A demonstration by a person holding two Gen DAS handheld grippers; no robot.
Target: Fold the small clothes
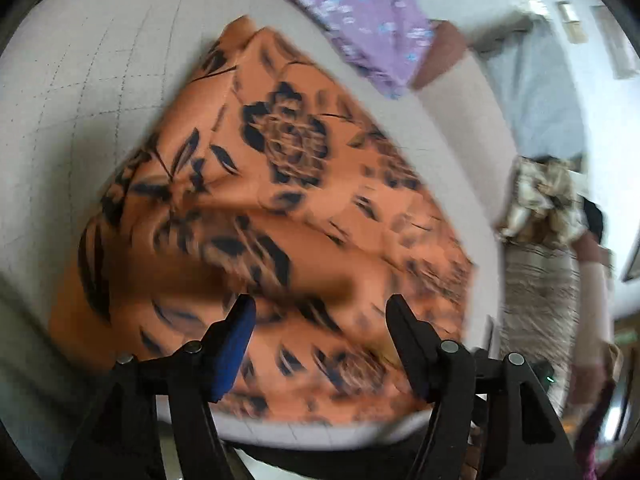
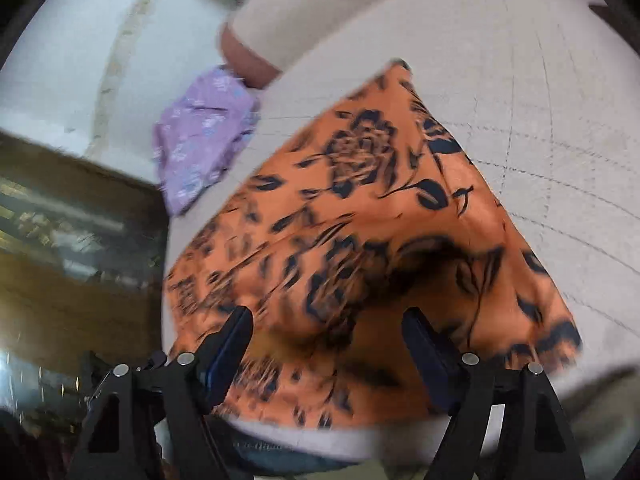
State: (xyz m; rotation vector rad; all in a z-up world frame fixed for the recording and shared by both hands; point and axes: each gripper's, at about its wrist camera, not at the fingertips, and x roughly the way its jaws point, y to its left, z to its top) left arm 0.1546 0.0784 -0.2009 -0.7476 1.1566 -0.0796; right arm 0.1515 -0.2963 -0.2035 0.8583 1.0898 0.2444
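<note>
Nearest the left wrist camera, the left gripper (image 1: 320, 312) stands with its jaws wide apart and nothing between them; the orange garment (image 1: 280, 200) lies just beyond and below the fingertips, unheld. The right gripper (image 2: 326, 320) is likewise spread wide and empty, hovering over the same cloth's near edge.

The orange garment is spread on the pale counter (image 1: 80, 120), which is marked with a faint grid. It fills the middle of both views, from about 6 o'clock up toward 12. It looks thin, soft and light, with rumpled ridges across its near part, so I judge it will drape, sag and slide rather than keep a shape. The sensible holds are the two near corners or the hem at 6 o'clock, pinching a single layer at each side so a fold can be carried over evenly. A grip in the middle would only bunch it.

Its colour is a warm orange printed with dark navy roses and leaves; motion blur smears the pattern nearest the cameras.

Farther off, at about 1 o'clock in the left view, a purple flowered cloth (image 1: 352, 12) lies on the counter, apart from the orange one.
</note>
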